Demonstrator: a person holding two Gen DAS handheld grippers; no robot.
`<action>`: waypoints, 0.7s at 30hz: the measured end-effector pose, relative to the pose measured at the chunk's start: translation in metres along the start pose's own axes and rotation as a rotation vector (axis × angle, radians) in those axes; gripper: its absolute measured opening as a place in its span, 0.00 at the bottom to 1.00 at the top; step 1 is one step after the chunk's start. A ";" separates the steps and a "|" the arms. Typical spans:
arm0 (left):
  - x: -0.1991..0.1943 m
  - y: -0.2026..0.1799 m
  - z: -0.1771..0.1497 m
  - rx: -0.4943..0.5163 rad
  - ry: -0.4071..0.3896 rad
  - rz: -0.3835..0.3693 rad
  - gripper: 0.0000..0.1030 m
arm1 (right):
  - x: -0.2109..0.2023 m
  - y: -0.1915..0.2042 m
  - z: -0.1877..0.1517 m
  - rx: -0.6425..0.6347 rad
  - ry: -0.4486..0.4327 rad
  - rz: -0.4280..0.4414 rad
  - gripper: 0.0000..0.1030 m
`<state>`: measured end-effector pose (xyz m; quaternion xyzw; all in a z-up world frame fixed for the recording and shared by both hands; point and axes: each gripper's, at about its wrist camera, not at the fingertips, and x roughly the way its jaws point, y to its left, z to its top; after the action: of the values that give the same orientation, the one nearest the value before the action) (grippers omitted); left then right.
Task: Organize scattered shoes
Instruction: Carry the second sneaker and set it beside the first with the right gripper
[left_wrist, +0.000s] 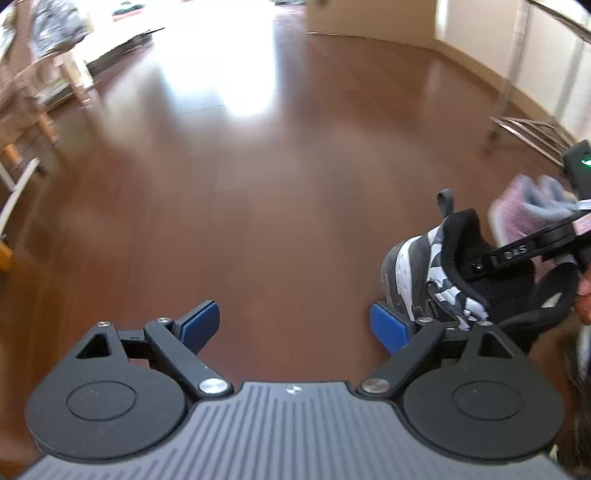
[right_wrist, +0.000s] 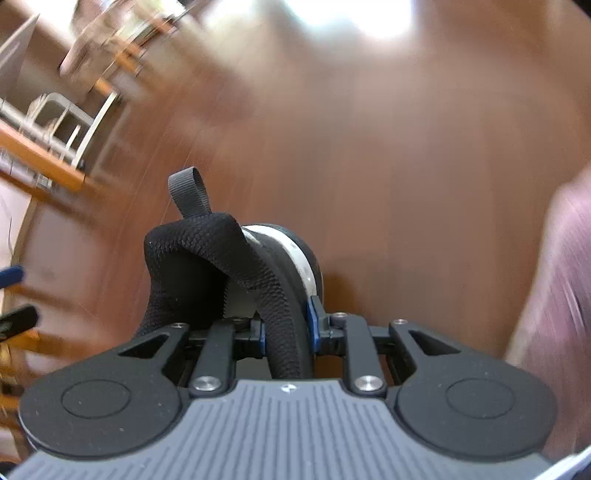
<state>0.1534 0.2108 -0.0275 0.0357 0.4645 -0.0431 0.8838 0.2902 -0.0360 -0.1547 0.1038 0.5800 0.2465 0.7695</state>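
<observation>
My right gripper (right_wrist: 286, 332) is shut on the black knit heel collar of a black, grey and white sneaker (right_wrist: 221, 258), which hangs above the floor with its pull loop (right_wrist: 188, 195) sticking up. The left wrist view shows the same sneaker (left_wrist: 424, 266) at the right, with one of the right gripper's fingers (left_wrist: 517, 253) reaching into its opening. My left gripper (left_wrist: 295, 323) is open over bare floor just left of the sneaker, its blue pads (left_wrist: 201, 325) wide apart with nothing between them.
The brown wooden floor (left_wrist: 277, 203) fills both views. Wooden furniture legs and a white frame (left_wrist: 22, 177) stand at the left, and a metal rack (left_wrist: 528, 129) is at the right by the wall. Pink fabric (right_wrist: 561, 295), blurred, is close on the right.
</observation>
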 end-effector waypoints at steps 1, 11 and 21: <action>-0.005 -0.006 -0.005 0.017 -0.005 -0.025 0.88 | -0.023 -0.002 -0.018 0.023 -0.014 -0.009 0.18; -0.025 -0.094 -0.059 0.193 -0.016 -0.211 0.88 | -0.101 -0.038 -0.137 0.029 0.102 -0.240 0.18; -0.016 -0.141 -0.140 0.240 0.110 -0.130 0.88 | -0.126 -0.050 -0.199 -0.131 -0.113 -0.431 0.63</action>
<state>0.0148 0.0854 -0.0965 0.1131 0.5051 -0.1534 0.8417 0.0896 -0.1668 -0.1312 -0.0590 0.5277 0.1075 0.8405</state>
